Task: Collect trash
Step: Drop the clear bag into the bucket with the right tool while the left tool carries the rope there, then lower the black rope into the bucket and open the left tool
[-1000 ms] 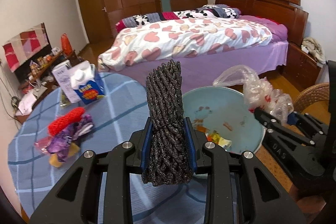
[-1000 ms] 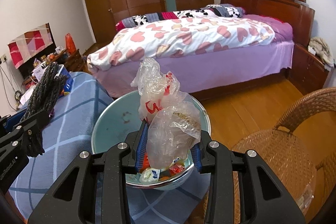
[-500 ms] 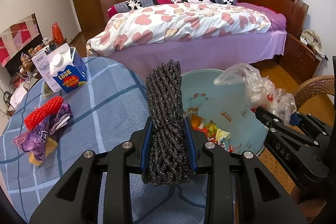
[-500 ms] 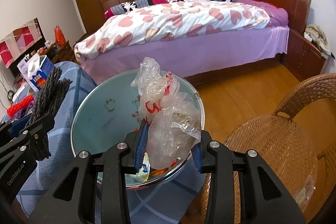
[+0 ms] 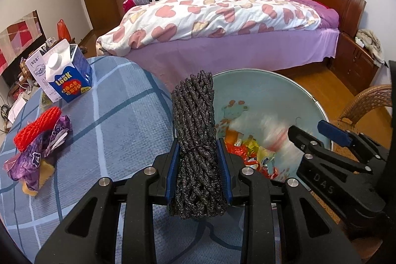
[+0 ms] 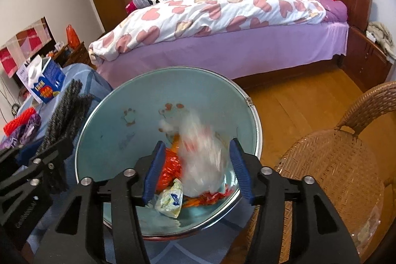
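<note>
My left gripper (image 5: 198, 160) is shut on a black foam net sleeve (image 5: 195, 130), held upright just left of the light blue basin (image 5: 267, 90). My right gripper (image 6: 198, 165) is open above the basin (image 6: 138, 110). A clear plastic bag (image 6: 200, 165), blurred by motion, is falling between its fingers into the basin, onto several wrappers (image 6: 170, 197). The right gripper also shows in the left wrist view (image 5: 319, 137). A red net sleeve (image 5: 37, 125) and purple wrappers (image 5: 37, 155) lie on the blue checked tablecloth (image 5: 118, 135) at the left.
A blue milk carton (image 5: 66, 76) and a white box (image 5: 37, 68) stand at the table's far left. A wicker chair (image 6: 341, 165) stands right of the basin. A bed (image 5: 222, 24) lies behind, with wooden floor between.
My right gripper has opened and let go of the plastic bag, which is dropping into the basin. My left gripper has moved closer to the basin, still holding the black sleeve.
</note>
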The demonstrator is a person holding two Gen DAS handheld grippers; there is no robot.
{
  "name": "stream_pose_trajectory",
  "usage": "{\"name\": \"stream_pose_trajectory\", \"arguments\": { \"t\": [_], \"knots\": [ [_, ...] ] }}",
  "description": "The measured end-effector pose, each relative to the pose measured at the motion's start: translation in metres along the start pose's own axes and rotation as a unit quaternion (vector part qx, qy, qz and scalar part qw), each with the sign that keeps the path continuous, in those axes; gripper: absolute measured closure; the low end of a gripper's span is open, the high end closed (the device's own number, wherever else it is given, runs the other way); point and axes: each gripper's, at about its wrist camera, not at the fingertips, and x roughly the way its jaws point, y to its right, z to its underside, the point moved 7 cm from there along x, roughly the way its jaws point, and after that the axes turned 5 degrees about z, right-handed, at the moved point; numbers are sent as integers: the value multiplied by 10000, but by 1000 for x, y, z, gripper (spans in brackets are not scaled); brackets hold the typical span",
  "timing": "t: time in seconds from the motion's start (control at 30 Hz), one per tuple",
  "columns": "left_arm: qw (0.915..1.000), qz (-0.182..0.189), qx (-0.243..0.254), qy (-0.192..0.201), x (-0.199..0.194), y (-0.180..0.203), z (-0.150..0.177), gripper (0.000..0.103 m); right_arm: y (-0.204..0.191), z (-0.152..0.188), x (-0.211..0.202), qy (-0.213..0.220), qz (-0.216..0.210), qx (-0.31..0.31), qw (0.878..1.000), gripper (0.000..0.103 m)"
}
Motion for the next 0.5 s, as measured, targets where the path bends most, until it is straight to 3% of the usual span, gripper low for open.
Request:
{"name": "stream_pose_trajectory", "arguments": {
  "t": [0.33, 0.5],
  "knots": [
    [10000, 25, 83, 0, 8, 12, -6, 73, 29, -13, -15, 347, 495, 515, 9968, 48],
    [9999, 88, 144, -18, 13, 22, -10, 70, 40, -16, -18, 358, 535, 727, 9953, 48]
  ]
}}
